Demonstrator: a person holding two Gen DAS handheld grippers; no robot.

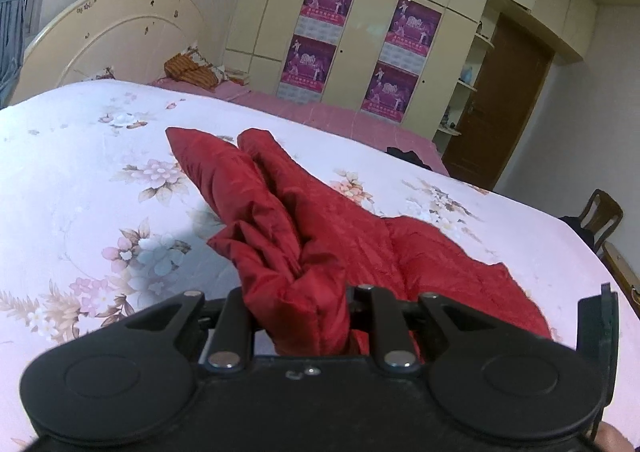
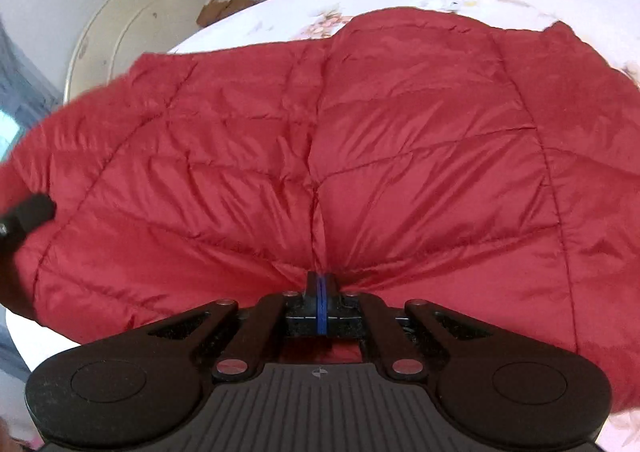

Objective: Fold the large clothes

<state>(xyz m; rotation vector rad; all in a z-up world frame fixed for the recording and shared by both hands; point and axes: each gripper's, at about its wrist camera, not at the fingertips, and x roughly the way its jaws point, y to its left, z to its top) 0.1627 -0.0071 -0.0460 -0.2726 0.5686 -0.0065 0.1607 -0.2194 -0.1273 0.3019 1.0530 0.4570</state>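
while both grippers have a hold on the red padded jacket (image 1: 320, 220), the step in hand looks like carrying one part of it over to make a fold on the bed (image 1: 80, 156).

at the far left edge of the right wrist view, a dark finger of the left gripper (image 2: 28, 214) shows against the jacket's left end. in the left wrist view, the left gripper (image 1: 304, 316) sits at the bottom centre with its jaws clamped on a thick bunched wad of red fabric, which fills the gap between them. beyond it, up and left of centre, two long red lobes, probably sleeves, lie side by side on the floral bedcover, and the body of the jacket spreads toward the lower right.

at the bottom centre of the right wrist view, the right gripper (image 2: 322, 288) has its jaws together on a thin pinch of the quilted shell, from which creases fan outward. the jacket fills most of that frame, draped over the bed.

to do this well, i judge the two hands should travel together, keeping the span of fabric between them lightly taut so it does not sag or twist. the thin right pinch could slip on slick nylon, so avoid jerks. lay the edge down squarely before letting go.
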